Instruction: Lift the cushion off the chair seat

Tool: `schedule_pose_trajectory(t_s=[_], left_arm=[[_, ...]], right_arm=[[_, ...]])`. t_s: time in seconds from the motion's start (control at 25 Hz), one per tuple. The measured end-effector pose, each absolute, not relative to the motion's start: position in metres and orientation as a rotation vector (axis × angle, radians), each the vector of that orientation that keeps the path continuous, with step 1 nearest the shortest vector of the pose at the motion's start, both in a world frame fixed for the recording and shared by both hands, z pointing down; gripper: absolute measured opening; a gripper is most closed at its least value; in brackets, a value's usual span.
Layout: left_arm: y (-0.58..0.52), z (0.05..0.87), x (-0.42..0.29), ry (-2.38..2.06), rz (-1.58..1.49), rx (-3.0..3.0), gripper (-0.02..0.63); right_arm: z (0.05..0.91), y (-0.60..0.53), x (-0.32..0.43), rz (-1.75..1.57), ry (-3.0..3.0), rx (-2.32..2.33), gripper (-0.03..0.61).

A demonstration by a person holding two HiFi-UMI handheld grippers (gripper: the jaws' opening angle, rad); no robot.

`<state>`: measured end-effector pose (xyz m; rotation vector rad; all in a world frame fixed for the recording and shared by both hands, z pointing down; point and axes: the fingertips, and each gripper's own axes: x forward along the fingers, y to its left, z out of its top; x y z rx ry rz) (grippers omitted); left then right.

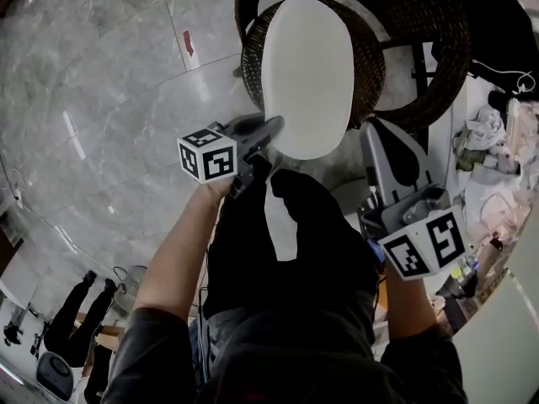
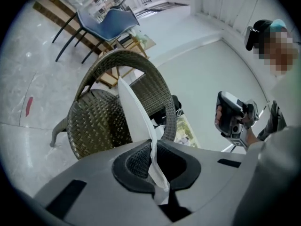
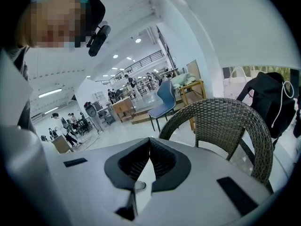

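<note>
White cushion (image 1: 307,74) held over the chair (image 1: 421,23)
My left gripper (image 1: 273,128) clamps its near edge; right gripper (image 1: 372,126) closed, empty, just beside it.

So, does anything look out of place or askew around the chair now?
Yes: the white cushion is not lying flat on the wicker chair. It is up on edge and tilted over the chair, pinched at its rim by the left tool alone. The right tool is shut on nothing beside it.
</note>
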<state>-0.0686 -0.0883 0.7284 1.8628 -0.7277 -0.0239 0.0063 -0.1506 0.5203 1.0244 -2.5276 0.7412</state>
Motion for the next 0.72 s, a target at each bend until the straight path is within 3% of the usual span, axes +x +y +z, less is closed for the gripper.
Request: schedule_pose_trajectory(t_s=[0.72], left_arm=[[-0.151,0.449,-0.03,-0.837,-0.014,2.241,0.026]], right_arm=[[0.296,-0.163,0.064,0.512,-2.731,1.233,0.009]])
